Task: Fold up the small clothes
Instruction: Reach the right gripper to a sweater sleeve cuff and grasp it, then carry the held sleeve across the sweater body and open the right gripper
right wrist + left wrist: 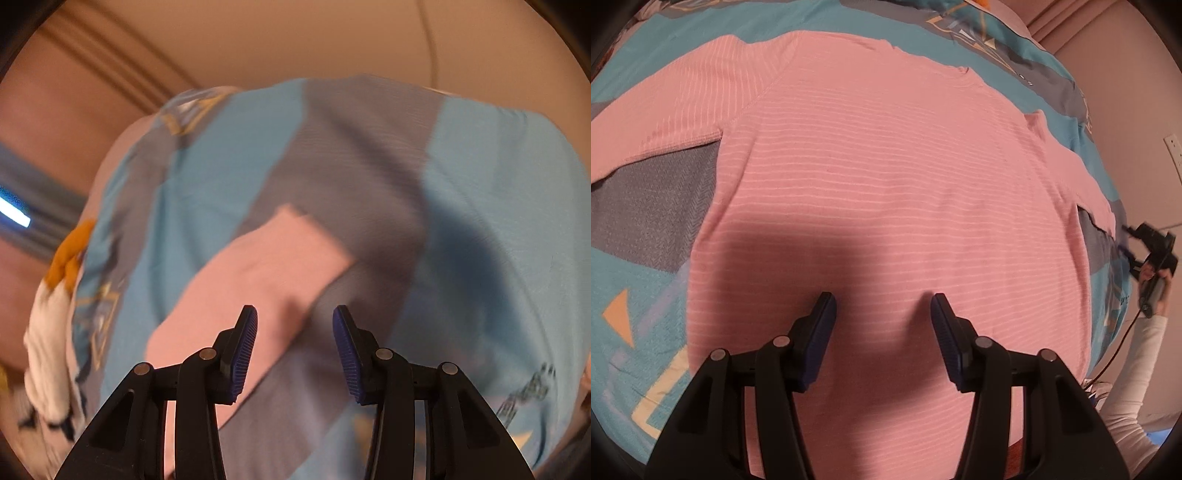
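Note:
A pink striped long-sleeve shirt point(886, 177) lies spread flat on the bed, neckline at the far side and sleeves out to both sides. My left gripper point(883, 306) is open and empty, hovering over the shirt's lower body. The right gripper shows in the left wrist view point(1134, 243) at the far right, beside the shirt's right sleeve. In the right wrist view the right gripper point(294, 319) is open and empty above the end of that pink sleeve point(266, 273). The view is blurred.
The bed cover point(646, 258) is teal and grey with orange and cream shapes. A wall with a socket point(1172, 147) stands at the right. White and orange fabric point(51, 332) lies at the bed's left edge in the right wrist view.

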Available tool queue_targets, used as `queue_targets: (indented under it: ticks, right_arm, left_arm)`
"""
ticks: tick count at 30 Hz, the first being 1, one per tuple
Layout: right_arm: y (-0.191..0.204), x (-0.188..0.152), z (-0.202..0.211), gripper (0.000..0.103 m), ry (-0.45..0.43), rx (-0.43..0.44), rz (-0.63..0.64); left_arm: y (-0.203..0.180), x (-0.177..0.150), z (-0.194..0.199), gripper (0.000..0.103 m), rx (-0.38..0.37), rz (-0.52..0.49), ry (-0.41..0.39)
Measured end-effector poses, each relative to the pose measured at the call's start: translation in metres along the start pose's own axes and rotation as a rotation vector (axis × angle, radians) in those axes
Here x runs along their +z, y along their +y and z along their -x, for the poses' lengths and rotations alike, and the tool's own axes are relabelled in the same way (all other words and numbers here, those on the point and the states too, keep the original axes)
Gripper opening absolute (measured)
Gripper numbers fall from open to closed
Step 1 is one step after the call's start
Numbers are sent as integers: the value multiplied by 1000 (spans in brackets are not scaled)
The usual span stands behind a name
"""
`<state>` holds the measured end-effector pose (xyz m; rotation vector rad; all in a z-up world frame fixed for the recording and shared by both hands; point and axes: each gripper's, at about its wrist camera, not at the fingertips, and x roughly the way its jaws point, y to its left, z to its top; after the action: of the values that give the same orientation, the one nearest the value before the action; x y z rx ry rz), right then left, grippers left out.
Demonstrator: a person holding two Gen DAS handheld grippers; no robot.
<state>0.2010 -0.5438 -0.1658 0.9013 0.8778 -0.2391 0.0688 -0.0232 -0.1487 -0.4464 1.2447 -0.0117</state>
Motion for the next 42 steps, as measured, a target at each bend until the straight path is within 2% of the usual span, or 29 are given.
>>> queue_targets:
  ticks: [3,6,7,8,9,10,12,14,16,22,33,42]
  right_arm:
    - [-5,3,-10,45,-8,-21,-8]
    - [-4,6,-23,45,5,57,-10]
    - [0,6,-28,41,12,84,-10]
    - [-5,9,-31,34,10,87,-10]
    - [-5,11,-34,6,10,75,-2]
    - [-3,13,-36,5,15,50,12]
    - [-3,15,-31,5,-8,51,14]
    - [-2,17,-12,5,-79,65,31]
    - [-6,21,5,5,-140,33,35]
    - [-7,26,2,4,-144,-21,57]
    - [84,19,69,4,-311,13,290]
    - [172,-30,120,4,-387,138,510]
  left_arm:
    - [0,-1,-1,53,-2,1,-1]
    - [1,-1,-1,53,-4,8,-2]
    - [1,-1,-2,53,-4,9,-3]
    - [1,-1,-3,53,-6,12,-4]
    - [2,-1,-2,53,-8,18,-5]
    - [1,2,-4,53,-10,21,-5]
    - [0,4,-5,53,-12,25,-4]
    - [0,3,-5,52,-15,28,-3]
    - [0,4,-6,53,-16,29,-2]
    - [1,5,-4,53,-26,35,-6]
    - [-4,8,27,54,-31,4,-102]
    - [2,16,59,55,-47,14,-205]
